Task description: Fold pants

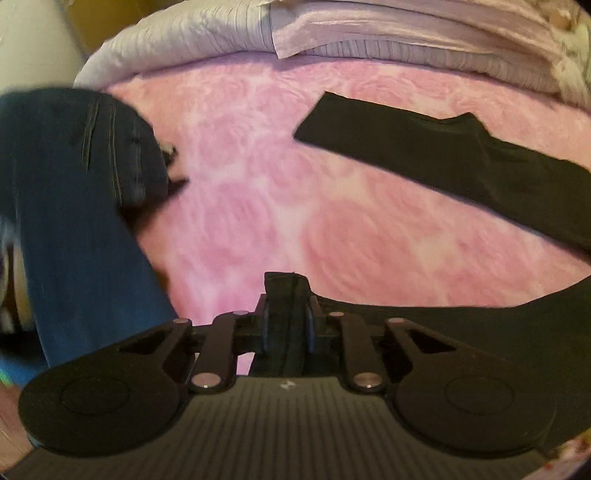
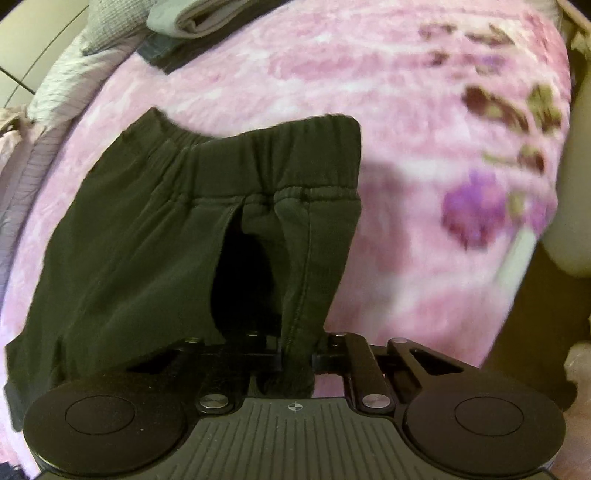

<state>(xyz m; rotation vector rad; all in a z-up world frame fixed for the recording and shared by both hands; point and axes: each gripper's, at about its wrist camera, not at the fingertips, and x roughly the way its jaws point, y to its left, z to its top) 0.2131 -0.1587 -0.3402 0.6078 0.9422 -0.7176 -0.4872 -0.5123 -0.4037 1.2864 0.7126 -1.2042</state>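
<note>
Black pants [image 1: 461, 158] lie stretched across a pink fleece blanket [image 1: 258, 206]; one leg runs from the upper middle to the right edge of the left wrist view. My left gripper [image 1: 286, 325] is shut on a dark strip of the pants, pinched between its blue pads. In the right wrist view the pants [image 2: 155, 236] show their elastic waistband [image 2: 266, 147], with the fabric lifted and draped toward the camera. My right gripper [image 2: 295, 354] is shut on a gathered fold of the pants near a seam; its fingertips are hidden by the cloth.
A person's leg in blue jeans [image 1: 74, 206] stands at the left beside the bed. Folded lilac bedding [image 1: 332, 33] lies along the far edge. A stack of grey and dark folded clothes [image 2: 192, 29] sits at the far corner. The blanket [image 2: 443, 110] carries a purple flower print.
</note>
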